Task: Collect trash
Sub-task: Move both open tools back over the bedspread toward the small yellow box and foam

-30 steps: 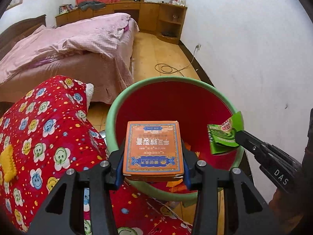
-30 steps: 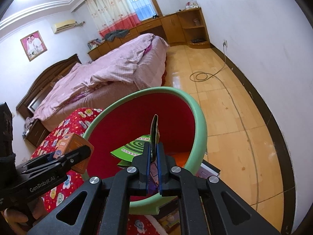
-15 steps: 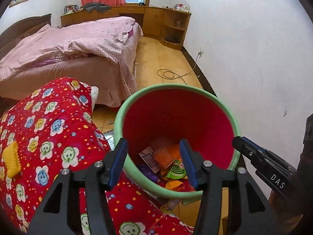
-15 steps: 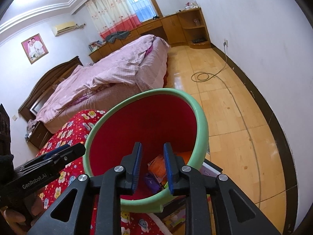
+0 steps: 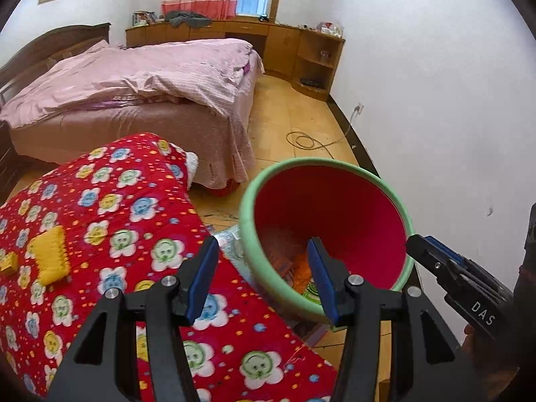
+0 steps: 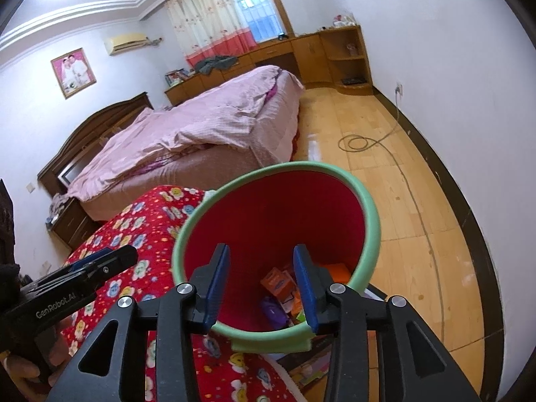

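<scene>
A red bin with a green rim [image 5: 248,227] [image 6: 372,214] stands on the floor beside a table with a red flowered cloth [image 5: 110,207] [image 6: 134,227]. Orange boxes [image 6: 278,279] and wrappers [image 5: 311,289] lie at its bottom. My left gripper [image 5: 261,274] is open and empty, above the bin's near left rim. My right gripper [image 6: 261,284] is open and empty over the bin's mouth. Each gripper shows at the edge of the other's view, the right one [image 5: 452,278] and the left one [image 6: 83,278]. A yellow biscuit-like item [image 5: 50,254] and a small yellow piece [image 5: 8,263] lie on the cloth at the left.
A bed with pink bedding [image 5: 140,80] stands behind the table. A white wall [image 5: 435,100] is close on the right. A cable [image 6: 365,142] coils on the wooden floor. Wooden cabinets [image 6: 335,53] line the far wall. Printed papers [image 6: 311,368] lie under the bin.
The left gripper opened and dropped the orange box into the bin. The right gripper opened and let the green wrapper fall in. Both grippers then drew back and up, left gripper shifting left.
</scene>
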The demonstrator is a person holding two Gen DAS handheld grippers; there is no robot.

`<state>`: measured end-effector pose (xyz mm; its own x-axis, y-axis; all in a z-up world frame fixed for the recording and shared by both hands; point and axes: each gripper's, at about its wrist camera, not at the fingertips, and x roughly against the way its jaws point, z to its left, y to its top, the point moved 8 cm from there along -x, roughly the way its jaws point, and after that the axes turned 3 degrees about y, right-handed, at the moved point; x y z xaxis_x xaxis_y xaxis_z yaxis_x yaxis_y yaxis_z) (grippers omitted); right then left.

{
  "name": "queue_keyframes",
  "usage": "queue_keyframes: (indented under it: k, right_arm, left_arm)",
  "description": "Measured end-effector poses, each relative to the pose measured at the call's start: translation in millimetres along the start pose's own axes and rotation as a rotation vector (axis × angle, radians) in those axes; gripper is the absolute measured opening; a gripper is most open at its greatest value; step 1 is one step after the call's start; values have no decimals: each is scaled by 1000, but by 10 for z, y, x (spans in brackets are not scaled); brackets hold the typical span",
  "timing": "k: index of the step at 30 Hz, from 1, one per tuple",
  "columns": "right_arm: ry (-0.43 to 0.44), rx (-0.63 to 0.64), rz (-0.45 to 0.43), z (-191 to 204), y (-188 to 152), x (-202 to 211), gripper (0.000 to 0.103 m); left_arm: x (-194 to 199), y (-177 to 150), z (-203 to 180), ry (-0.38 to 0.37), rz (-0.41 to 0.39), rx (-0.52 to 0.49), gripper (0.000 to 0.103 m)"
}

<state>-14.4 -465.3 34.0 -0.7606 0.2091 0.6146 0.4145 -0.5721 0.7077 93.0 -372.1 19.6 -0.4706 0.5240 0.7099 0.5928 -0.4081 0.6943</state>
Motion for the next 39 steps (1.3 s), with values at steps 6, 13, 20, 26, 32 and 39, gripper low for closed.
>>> queue_keyframes:
  k: [6,13,20,26,32,39]
  right_arm:
    - [28,58,-7,281,2,59,46]
    - [55,122,-7,613,19,77,48]
    - [100,174,-4,988,18,57,49]
    - [147,224,16,1334,-9,-23,49]
    - [195,269,37,1692,-37,-108,49]
    - [236,308,62,2077,-67,-280,49]
  left_arm:
    - [251,18,277,40,-40,34,55]
    - [517,7,673,98,-72,86,55]
    - [720,-53,1063,160,-93,129,55]
    - [881,-103,1385,214,-110,166,55]
    - [1014,-164,1768,276,-116,203,55]
    - [1066,-201,2251,356,-110,223,55]
